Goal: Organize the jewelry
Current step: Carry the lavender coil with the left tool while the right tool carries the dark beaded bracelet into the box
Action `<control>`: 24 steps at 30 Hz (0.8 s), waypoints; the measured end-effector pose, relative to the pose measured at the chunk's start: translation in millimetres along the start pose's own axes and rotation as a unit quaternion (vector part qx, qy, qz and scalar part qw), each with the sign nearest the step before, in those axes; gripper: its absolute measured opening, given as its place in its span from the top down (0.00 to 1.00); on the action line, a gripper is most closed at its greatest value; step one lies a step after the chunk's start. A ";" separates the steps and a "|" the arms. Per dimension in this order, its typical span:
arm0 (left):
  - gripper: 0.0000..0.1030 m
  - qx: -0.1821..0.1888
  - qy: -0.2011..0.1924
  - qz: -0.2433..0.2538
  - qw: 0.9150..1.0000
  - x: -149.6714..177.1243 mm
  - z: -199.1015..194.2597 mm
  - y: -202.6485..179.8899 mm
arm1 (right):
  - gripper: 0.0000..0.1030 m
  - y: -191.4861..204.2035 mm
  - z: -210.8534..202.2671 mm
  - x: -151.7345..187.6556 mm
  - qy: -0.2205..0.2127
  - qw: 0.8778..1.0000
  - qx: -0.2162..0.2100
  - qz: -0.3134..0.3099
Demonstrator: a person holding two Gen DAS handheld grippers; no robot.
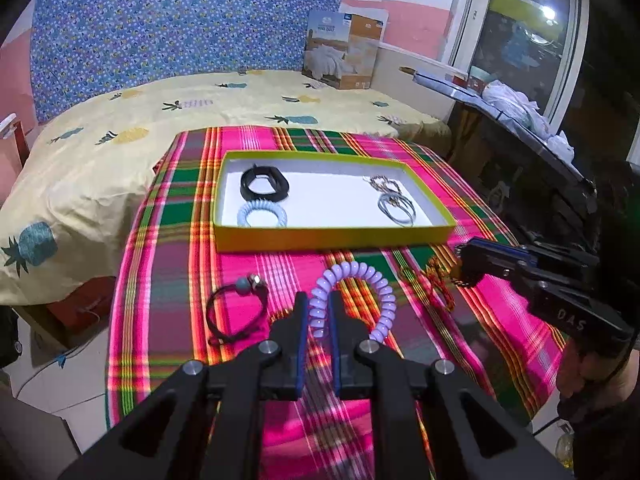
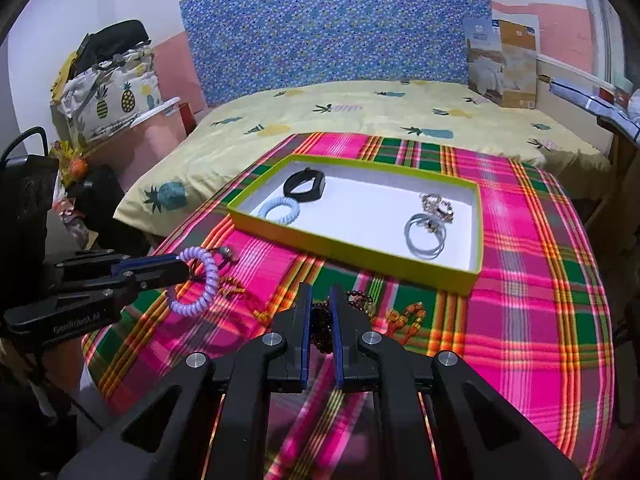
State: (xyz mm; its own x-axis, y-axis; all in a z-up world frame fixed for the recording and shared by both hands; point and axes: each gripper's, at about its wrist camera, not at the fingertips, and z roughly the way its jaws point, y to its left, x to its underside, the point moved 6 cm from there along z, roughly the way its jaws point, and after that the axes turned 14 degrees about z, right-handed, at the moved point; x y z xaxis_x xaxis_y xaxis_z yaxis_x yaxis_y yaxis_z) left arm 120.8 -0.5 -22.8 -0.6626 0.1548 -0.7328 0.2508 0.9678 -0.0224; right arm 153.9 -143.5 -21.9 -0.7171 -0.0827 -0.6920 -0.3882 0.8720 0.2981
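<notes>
While our left hand-held gripper [image 1: 319, 312] marked "GenRobot.AI" pinches the purple coil bracelet [image 1: 362, 292], our right hand-held gripper [image 2: 321, 316] marked "DAS" clamps dark beads [image 2: 320, 326] near the bench's front edge.

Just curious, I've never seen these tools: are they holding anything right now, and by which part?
Left gripper pinches the purple coil bracelet at one side of its loop. Right gripper grips a dark beaded bracelet along its strand.

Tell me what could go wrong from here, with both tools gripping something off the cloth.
1. The left tool pinches the purple coil at one end only; the free loop may swing and snag the yellow box's near wall.
2. The right tool grips dark beads whose strand trails onto the cloth; it could drag the orange bead strand alongside.
</notes>
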 end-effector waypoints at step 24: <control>0.90 -0.020 0.018 0.023 0.999 -76.2 80.9 34.1 | 0.92 -67.1 58.5 -64.5 0.002 0.999 0.038 0.038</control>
State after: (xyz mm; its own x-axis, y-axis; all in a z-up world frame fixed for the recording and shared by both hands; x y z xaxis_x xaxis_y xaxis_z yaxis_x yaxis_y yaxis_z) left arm 236.9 4.6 -22.8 -0.6764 0.2062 -0.7071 0.2538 0.9665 0.0391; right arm 260.0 -168.5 -35.6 -0.7459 -0.0165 -0.6658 -0.2876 0.9097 0.2996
